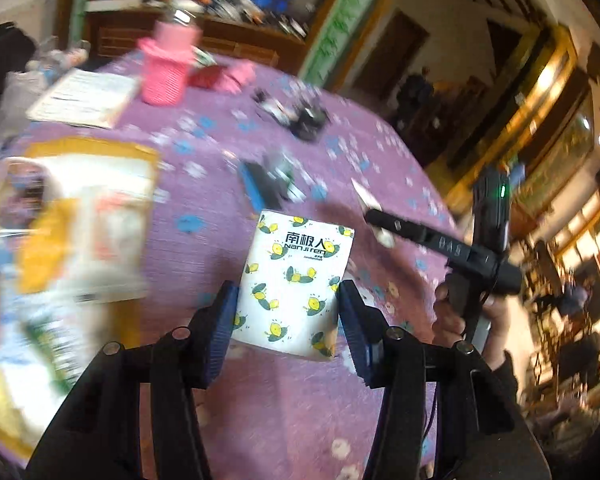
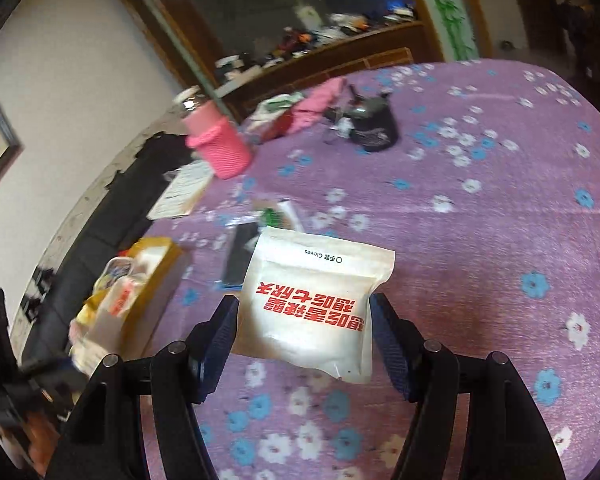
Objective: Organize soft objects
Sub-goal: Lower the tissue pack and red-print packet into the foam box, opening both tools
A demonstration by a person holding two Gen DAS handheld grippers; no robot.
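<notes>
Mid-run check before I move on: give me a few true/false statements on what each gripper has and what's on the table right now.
1. The left gripper holds a white pack with a yellow-and-green print. True.
2. The right gripper is empty. False: a white pouch with red lettering sits between its fingers.
3. The tablecloth is purple with blue and white flowers. True.
4. The pink knitted bottle cover lies inside the yellow box. False: it stands apart from the yellow box, farther back on the table.
5. The red lettering on the pouch reads upright in the right wrist view. False: it appears upside down.
</notes>
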